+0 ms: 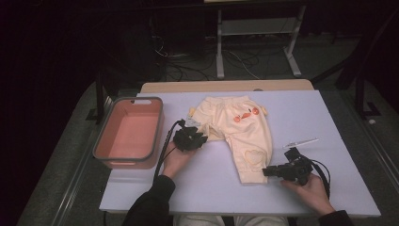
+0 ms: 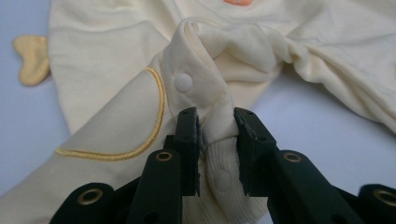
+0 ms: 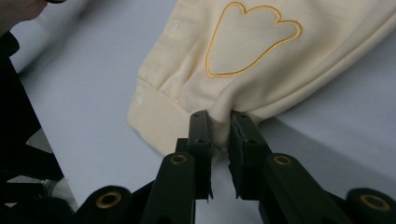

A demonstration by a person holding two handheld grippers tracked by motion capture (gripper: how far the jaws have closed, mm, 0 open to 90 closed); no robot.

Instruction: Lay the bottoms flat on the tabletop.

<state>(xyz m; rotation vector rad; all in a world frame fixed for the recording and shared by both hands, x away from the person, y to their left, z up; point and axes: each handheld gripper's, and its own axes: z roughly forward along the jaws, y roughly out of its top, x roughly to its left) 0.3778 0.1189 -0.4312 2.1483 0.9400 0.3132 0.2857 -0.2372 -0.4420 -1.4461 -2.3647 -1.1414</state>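
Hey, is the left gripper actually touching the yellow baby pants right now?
Touching. The left gripper view shows the left gripper with both black jaws pressed against a bunched fold of the pants, pinching the snap-button cuff between them.

Pale-yellow baby trousers (image 1: pixel 244 132) w/ orange motifs + gold-stitched footprint outline; pink tub (image 1: pixel 129 132), grey rim; lilac table (image 1: pixel 320 117).

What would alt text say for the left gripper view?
The left gripper pinches a bunched, ribbed leg cuff of pale yellow baby trousers between its two black jaws, just below a white snap button. An embroidered yellow outline curves across the fabric, which lies on a lilac table.
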